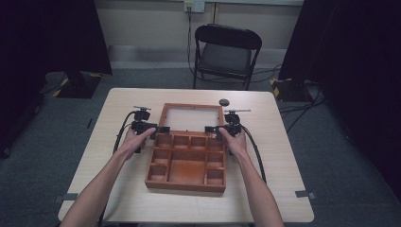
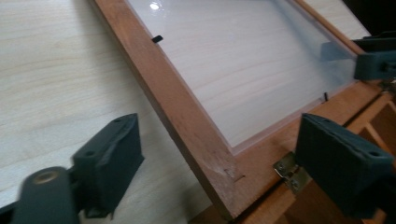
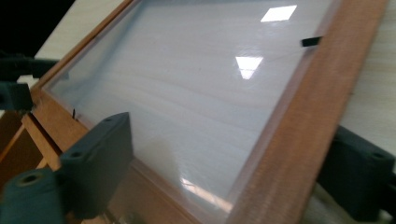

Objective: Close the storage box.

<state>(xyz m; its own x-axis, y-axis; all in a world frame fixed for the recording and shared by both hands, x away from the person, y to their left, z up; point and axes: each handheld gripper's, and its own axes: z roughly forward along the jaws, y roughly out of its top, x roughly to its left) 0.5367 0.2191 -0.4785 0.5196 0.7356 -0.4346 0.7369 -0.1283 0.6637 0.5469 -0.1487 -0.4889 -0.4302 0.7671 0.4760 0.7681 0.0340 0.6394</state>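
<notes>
A wooden box [image 1: 184, 185] with several open compartments sits mid-table. Its lid [image 1: 164, 116], a wooden frame around a clear pane [image 2: 243, 60], lies folded back flat behind it. My left gripper [image 1: 158, 129] is at the lid's left hinge corner. Its jaws [image 2: 224, 144] straddle the side rail [image 2: 177, 107] with a gap on the outer side, near a brass hinge [image 2: 289, 170]. My right gripper [image 1: 213, 130] is at the right hinge corner. Its jaws [image 3: 231, 149] stand either side of the right rail [image 3: 299, 121], the inner one over the pane. Both are open.
A small dark round object [image 1: 224, 102] lies on the table [image 1: 283, 165] just behind the lid's far right corner. A black folding chair [image 1: 227, 52] stands beyond the far edge. Cables trail from both grippers along the person's forearms.
</notes>
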